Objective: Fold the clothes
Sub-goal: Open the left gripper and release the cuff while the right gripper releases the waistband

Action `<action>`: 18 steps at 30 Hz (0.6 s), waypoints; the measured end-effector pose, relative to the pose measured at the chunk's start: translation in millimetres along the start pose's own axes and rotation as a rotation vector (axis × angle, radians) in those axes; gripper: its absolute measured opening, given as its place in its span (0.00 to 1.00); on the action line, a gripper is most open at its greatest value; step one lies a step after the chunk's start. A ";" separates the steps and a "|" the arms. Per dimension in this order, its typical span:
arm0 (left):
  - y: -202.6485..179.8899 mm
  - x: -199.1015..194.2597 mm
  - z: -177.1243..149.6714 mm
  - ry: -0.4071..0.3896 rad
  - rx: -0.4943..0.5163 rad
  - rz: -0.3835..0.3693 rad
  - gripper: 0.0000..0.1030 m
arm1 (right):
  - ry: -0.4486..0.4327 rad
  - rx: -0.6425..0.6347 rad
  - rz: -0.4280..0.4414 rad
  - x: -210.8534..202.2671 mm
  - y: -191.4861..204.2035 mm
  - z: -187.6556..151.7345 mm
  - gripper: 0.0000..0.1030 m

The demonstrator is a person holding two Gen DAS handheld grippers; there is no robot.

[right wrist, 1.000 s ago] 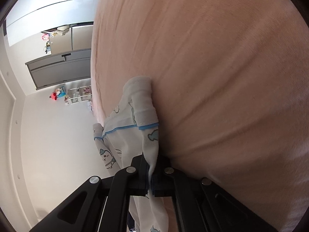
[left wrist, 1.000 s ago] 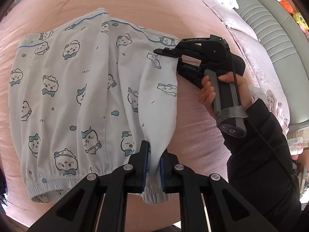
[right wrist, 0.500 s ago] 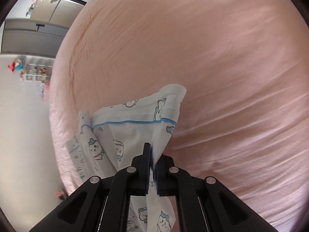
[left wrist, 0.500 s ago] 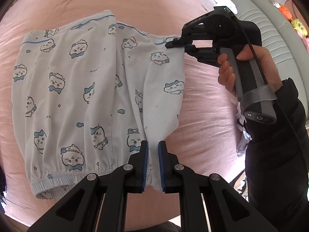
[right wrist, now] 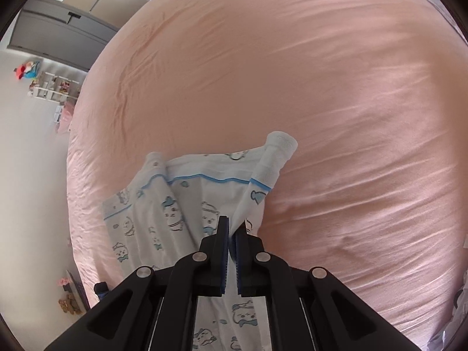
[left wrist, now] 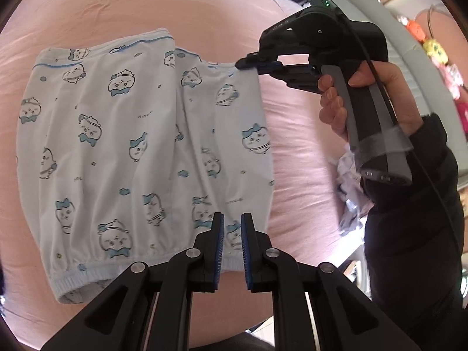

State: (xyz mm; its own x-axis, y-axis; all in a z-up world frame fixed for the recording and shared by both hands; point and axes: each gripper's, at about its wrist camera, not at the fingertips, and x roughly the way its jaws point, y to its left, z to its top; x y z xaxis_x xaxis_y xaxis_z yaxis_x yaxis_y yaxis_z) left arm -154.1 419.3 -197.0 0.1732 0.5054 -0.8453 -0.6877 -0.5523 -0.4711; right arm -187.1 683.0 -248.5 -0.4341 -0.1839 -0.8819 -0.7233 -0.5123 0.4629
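The pyjama shorts lay on the pink bedsheet, thin pale-blue cotton printed with small cartoon faces, a blue piping line near the far hems and a ribbed, gathered waistband along the near edge; soft creases ran lengthwise where one leg overlapped the other. The left gripper hovered over that waistband, its jaws opening, blue ridged pads parted, with cloth beneath the gap but not pinched. The right gripper, held in a hand with a dark sleeve, had its jaws closed on the far right hem corner (seen up close from its own camera, the fabric rose between the pads and the ribbed cuff curled into a roll above). The sheet was lightly wrinkled and stretched wide and bare beyond the shorts' far and right edges; a grey padded headboard bordered the bed on the right.
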 end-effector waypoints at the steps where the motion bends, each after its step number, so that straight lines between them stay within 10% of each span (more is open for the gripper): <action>1: -0.7 2.6 0.1 0.002 -0.006 0.011 0.18 | 0.000 -0.012 0.002 -2.4 6.1 -2.6 0.01; 10: -10.3 27.7 -4.7 0.036 -0.016 -0.003 0.62 | -0.021 -0.137 -0.052 -6.6 57.2 5.9 0.01; 18: -28.3 53.3 -1.4 0.048 0.025 0.201 0.62 | 0.000 -0.188 -0.020 -13.1 66.1 2.0 0.01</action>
State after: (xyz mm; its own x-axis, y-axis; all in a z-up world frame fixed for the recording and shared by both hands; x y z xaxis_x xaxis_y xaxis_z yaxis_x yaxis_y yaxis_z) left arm -124.4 461.0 -229.1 0.0632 0.3543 -0.9330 -0.7291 -0.6220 -0.2856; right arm -230.3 653.2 -206.1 -0.4209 -0.1722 -0.8906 -0.6184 -0.6638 0.4206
